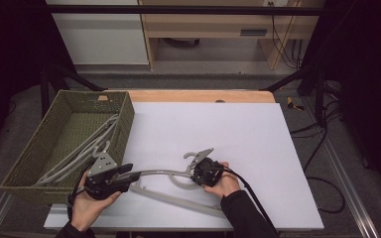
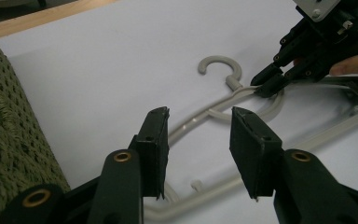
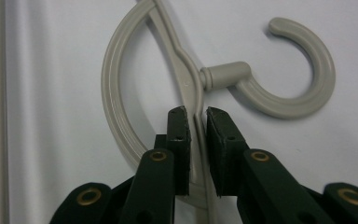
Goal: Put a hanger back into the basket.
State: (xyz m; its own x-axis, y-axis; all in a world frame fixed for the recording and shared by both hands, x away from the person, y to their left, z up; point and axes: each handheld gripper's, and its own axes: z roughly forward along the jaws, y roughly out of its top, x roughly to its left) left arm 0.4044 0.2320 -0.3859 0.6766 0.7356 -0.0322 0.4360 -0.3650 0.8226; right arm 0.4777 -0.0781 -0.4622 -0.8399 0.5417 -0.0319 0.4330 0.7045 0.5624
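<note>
A grey plastic hanger (image 1: 158, 173) lies flat on the white tabletop (image 1: 238, 124) near the front edge, its hook (image 1: 191, 155) pointing away from me. My right gripper (image 1: 193, 176) is shut on the hanger's thin arm just below the hook; in the right gripper view the pads (image 3: 179, 135) pinch that rib beside the hook (image 3: 303, 100). My left gripper (image 1: 131, 173) stands open at the hanger's left arm. In the left gripper view the hanger (image 2: 219, 105) runs between and beneath the parted jaws of the left gripper (image 2: 199, 121), untouched, with the right gripper (image 2: 266, 86) beyond.
A green woven basket (image 1: 25, 163) sits at the table's left edge with several grey hangers (image 1: 79, 148) inside; its wall (image 2: 4, 140) is close beside my left gripper. A black frame bar crosses the far side, with cabinets and cables on the floor beyond.
</note>
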